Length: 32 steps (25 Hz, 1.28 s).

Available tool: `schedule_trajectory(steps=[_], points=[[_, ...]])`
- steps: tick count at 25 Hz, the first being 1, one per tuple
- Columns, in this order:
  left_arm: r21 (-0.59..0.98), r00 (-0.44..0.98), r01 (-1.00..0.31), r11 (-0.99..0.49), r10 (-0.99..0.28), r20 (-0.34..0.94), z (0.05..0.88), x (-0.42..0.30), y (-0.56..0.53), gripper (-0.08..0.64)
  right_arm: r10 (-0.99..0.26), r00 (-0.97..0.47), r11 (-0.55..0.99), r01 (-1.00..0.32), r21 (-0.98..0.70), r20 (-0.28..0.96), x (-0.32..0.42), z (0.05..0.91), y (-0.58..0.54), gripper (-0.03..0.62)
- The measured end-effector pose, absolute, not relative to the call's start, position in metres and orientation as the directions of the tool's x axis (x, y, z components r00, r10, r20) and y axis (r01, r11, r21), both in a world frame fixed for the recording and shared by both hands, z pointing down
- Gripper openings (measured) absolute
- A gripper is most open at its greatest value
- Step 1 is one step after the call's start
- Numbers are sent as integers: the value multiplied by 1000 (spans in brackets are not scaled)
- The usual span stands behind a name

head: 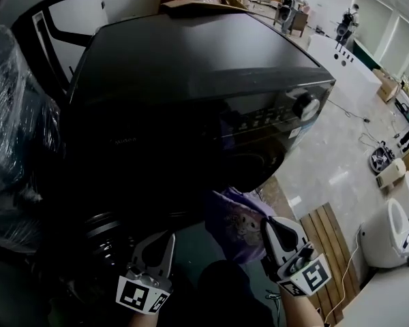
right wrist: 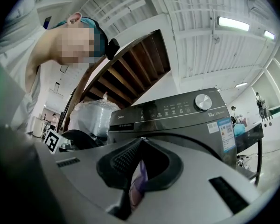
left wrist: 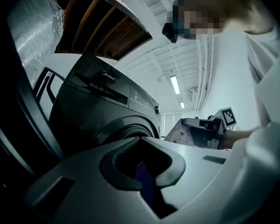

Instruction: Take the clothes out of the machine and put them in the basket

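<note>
The washer (head: 191, 67) casing looks like smooth dark metal with a semi-gloss sheen, and the garment (head: 235, 223) at 5 o'clock is soft purple printed cloth. Crinkly clear plastic wrap (head: 13, 114) at 9 o'clock (very shiny), bare wooden slats (head: 325, 237) at 4.

Clear-plastic-wrapped bundle (head: 13, 114) far left. Wooden slats (head: 325, 240) lie on pale glossy floor (head: 327, 155) at right. White appliances (head: 392, 234) just beyond, w/ thin white cable (head: 346, 271) btwn slats & appliances. People (head: 345, 22) stand well back, top right. Wooden stair underside (right wrist: 130, 64) overhead. Strip lights (right wrist: 233, 23) on ceiling.
</note>
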<state>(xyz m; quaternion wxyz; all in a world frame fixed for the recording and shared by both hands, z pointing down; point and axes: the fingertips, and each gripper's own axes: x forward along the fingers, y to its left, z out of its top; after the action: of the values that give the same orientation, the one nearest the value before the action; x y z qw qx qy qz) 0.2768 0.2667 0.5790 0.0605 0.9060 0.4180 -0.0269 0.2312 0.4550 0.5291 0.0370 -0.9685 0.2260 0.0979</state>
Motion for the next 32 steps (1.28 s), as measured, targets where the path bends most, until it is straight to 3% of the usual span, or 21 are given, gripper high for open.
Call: schedule_trajectory(steps=[8,12,32], points=[[57,612,791,-609,785,-94,500,276,280,21,-456,876,-877,-472,-88,-156,218,471,453,11],[22,581,814,-581,813,-27,460,271,278,21,-470,876,-870,-480,-107,-112,221,431,449,11],[69,696,713,-698,716,50,175,281,234,21,-541,839,-825,-543,-158,-61,237,151,422,11]])
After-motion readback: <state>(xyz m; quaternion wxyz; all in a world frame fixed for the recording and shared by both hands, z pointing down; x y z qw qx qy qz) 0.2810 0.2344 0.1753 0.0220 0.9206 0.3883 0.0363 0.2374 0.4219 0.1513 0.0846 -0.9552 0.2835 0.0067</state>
